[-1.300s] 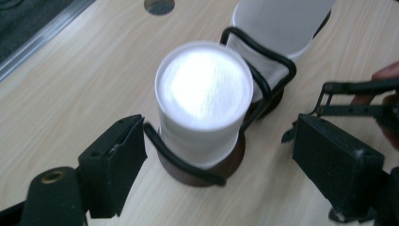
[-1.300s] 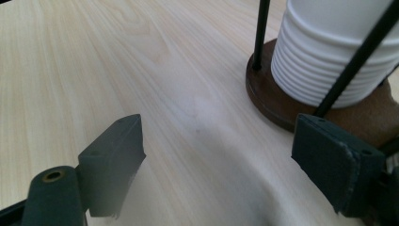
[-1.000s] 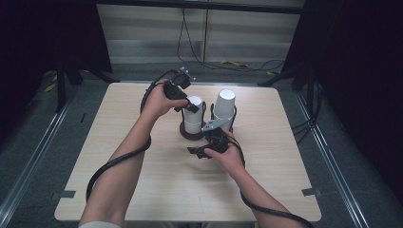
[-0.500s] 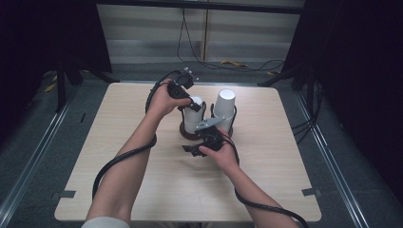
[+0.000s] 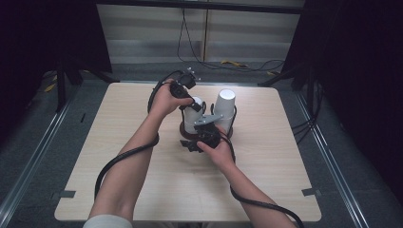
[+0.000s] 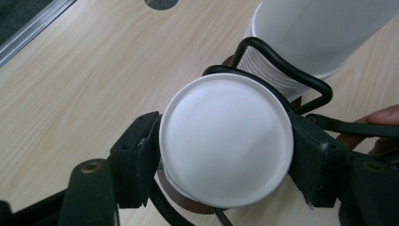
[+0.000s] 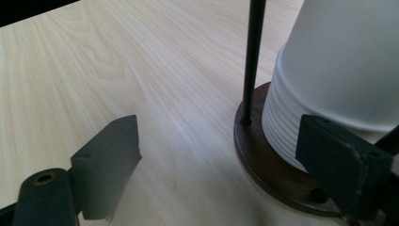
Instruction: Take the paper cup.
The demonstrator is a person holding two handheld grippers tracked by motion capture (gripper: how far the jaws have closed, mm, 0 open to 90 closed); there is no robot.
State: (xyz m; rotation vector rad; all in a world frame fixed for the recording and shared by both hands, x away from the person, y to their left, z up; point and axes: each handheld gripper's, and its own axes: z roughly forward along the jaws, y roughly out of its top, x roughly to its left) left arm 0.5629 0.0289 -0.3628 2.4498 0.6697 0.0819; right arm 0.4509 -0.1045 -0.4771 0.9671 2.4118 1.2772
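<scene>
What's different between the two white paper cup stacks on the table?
The left cup stack sits in a black wire holder on a dark round base, and the left gripper is clamped on its top cup; the right cup stack stands free beside it, touched by no gripper. The right stack rises taller. Both are white, upside down and ribbed near the rims.

One camera hangs above my side of the table (image 5: 142, 190), looking forward and down to its far edge. My left gripper (image 6: 221, 155) camera looks straight down, very close, onto a white cup stack (image 6: 226, 141). My right gripper (image 7: 235, 160) camera looks low across the tabletop, near the same stack's dark round base (image 7: 263, 160).
</scene>
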